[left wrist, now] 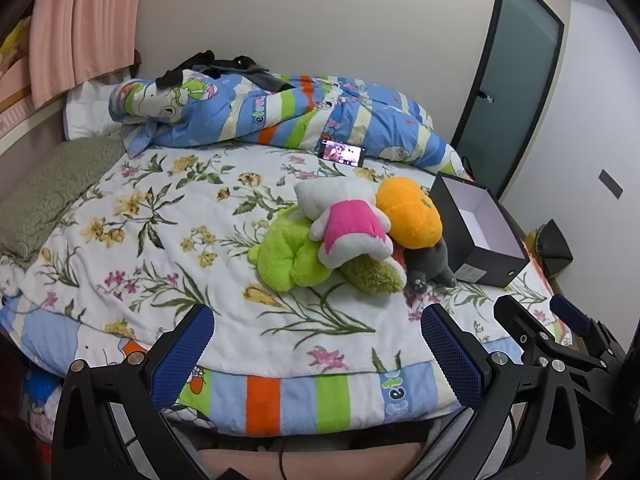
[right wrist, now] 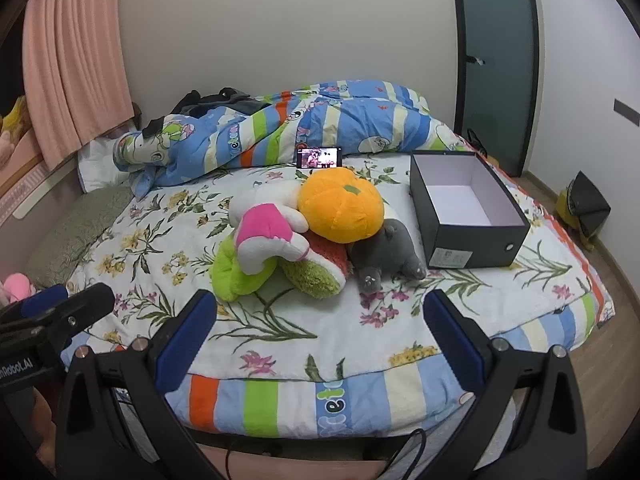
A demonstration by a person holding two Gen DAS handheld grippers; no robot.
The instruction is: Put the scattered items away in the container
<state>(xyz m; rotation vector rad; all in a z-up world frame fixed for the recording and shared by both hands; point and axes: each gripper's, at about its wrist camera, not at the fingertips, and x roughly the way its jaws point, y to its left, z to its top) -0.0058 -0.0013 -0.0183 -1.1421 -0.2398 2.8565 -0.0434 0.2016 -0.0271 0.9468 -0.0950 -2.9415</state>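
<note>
Both grippers, left (left wrist: 318, 354) and right (right wrist: 320, 338), hover spread apart, empty, over the floral bedspread (right wrist: 280, 320). Heaped soft plush toys (right wrist: 312, 232) lie just beside the open black cardboard box (right wrist: 476, 248).

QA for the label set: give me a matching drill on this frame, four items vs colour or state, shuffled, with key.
Column 1:
1. round plush
2. box
3. phone
4. small animal plush

Column 2:
A. grey, lying next to the box
B. orange, on top of the toy pile
C. screen lit, propped against the striped quilt
D. open, nothing inside

Pairs: 1-B, 2-D, 3-C, 4-A
</note>
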